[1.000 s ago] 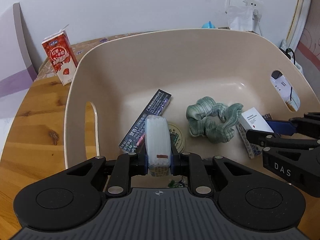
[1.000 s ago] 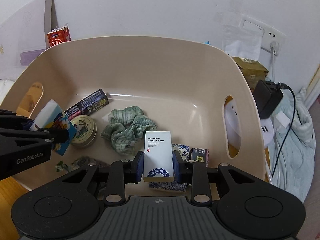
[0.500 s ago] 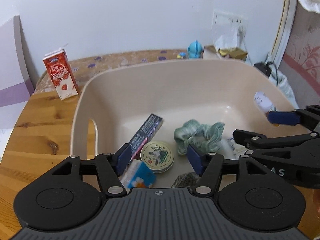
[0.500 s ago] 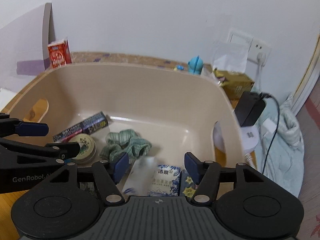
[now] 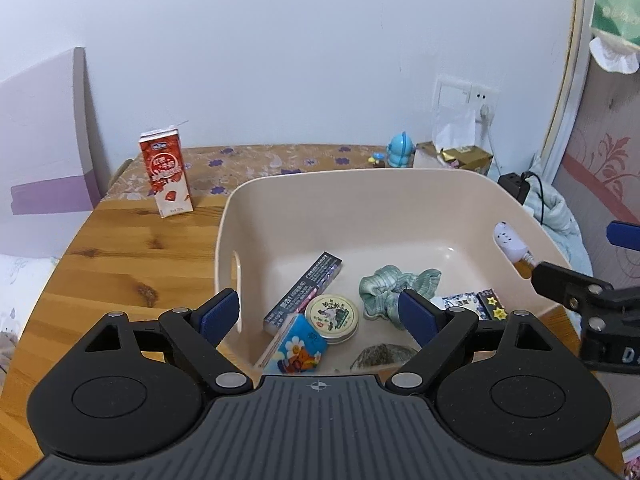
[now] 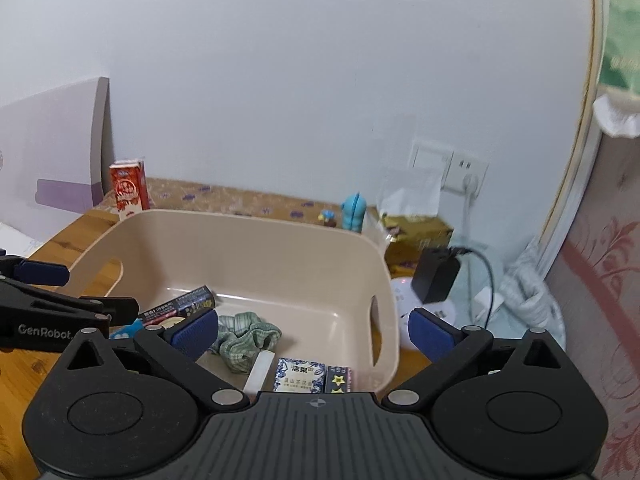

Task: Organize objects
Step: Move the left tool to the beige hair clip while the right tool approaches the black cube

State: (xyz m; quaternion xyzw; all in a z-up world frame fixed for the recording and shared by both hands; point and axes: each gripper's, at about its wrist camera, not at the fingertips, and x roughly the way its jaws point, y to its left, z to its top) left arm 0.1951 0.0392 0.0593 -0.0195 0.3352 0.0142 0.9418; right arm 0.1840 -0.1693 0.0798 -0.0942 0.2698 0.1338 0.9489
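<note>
Left gripper [image 5: 318, 312]: matte black plastic, two angled fingers tipped with dark blue rectangular pads [image 5: 220, 314].
Base: ribbed grey plate with a small crosshair mark, flanked by two rounded black housings with circular recesses.
Fasteners: silver round screws at the finger pivots.
Right gripper [image 6: 314, 330]: same black build, blue pads [image 6: 430, 334], same silver screws.
Markings: white "GenRobot" lettering on the left gripper's side, white "D" on the right gripper's side.

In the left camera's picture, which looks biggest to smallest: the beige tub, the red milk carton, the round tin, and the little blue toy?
1. Beige tub
2. Red milk carton
3. Round tin
4. Blue toy

The tin lies nearer the camera than the carton, so their true order is unsure.
</note>
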